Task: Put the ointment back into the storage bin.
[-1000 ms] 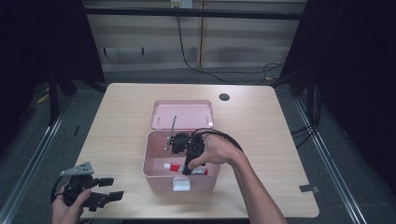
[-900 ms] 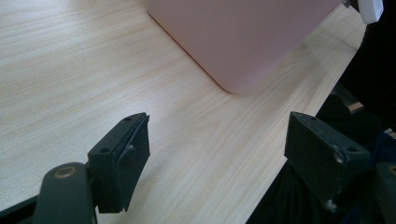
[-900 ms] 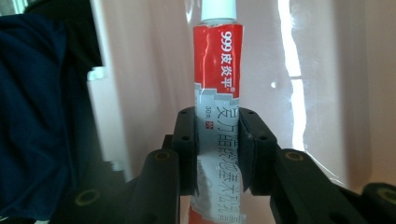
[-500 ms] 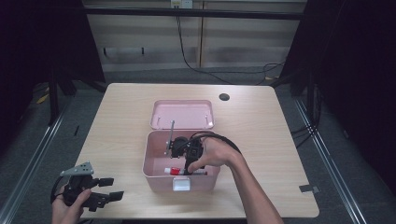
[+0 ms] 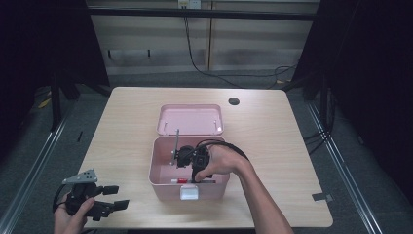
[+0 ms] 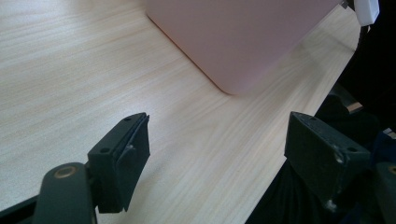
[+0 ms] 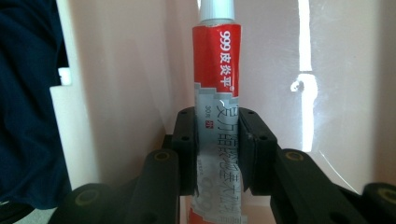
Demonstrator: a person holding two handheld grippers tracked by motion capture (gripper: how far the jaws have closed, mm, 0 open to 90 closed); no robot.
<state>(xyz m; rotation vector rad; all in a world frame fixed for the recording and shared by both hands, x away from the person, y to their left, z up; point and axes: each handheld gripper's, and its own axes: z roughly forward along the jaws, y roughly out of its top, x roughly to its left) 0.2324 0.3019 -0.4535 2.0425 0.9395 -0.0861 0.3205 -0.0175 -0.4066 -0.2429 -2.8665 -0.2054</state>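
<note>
Right gripper view showed the right gripper (image 7: 217,149) clamped on a red and silver tube (image 7: 217,70) with a white cap, its pads squeezing the flat lower end, inside the pink box (image 5: 160,170). From the high view that gripper (image 5: 187,158) sat low in the box, near its front wall. To do this step well, I judged the grip should stay firm but not crush the soft tube, and any lift or lowering should run straight along the box walls so the cap did not catch the rim or the thin metal rod (image 5: 175,144) standing at the left side of the box. The left gripper (image 5: 109,204) rested left of the box near the table's front edge, jaws apart and empty.

The box stood on a pale wooden table (image 5: 272,126), with its pink lid (image 5: 190,119) lying just behind it. Beyond the box, past the table's far edge, were a dark floor, cables and a light wall.
</note>
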